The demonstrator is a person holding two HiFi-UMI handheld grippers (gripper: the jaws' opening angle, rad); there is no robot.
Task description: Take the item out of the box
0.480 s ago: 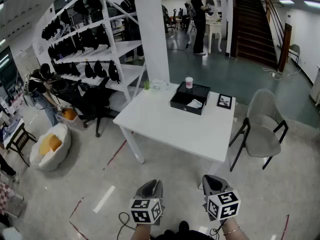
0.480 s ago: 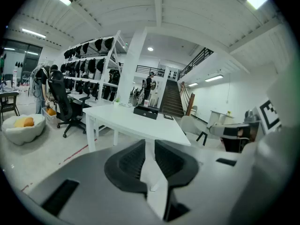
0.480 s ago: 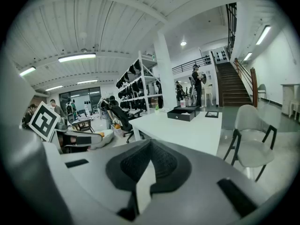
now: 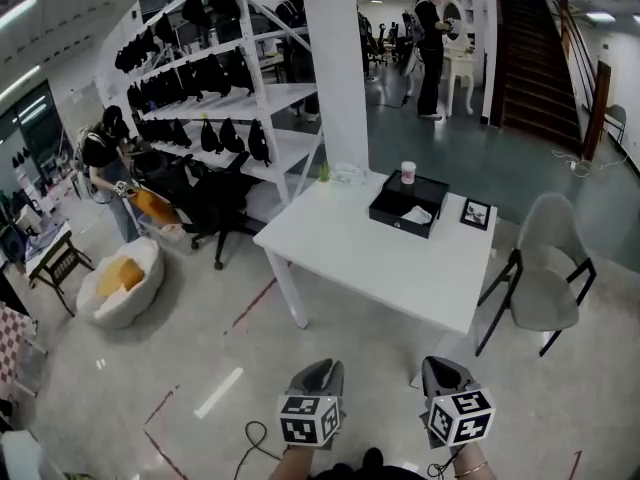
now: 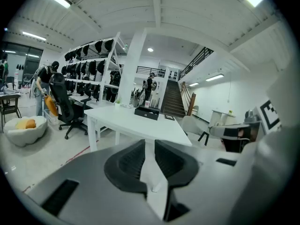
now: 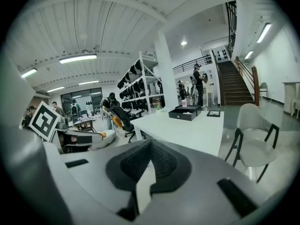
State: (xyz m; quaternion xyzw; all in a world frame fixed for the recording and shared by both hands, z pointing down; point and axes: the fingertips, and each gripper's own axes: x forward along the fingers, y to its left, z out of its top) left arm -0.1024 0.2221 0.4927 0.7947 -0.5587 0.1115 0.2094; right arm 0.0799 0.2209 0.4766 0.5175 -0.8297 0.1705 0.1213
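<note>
Against half a second earlier, the white rectangular table (image 4: 360,253) sat further right and lower in the head view, while both grippers stayed low at the bottom edge. The left gripper (image 4: 322,368) had its jaws a narrow slit apart, empty. The right gripper (image 4: 440,366) had its jaws pressed together on nothing. The crumpled white item (image 4: 418,214) lay inside the shallow black box (image 4: 395,211) near the table's far right corner, well apart from both.

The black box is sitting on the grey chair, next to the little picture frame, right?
Not quite. The black box sits on the white table, not on the grey chair. The head view shows it near the table's far edge, next to the little picture frame, as you said.
</note>
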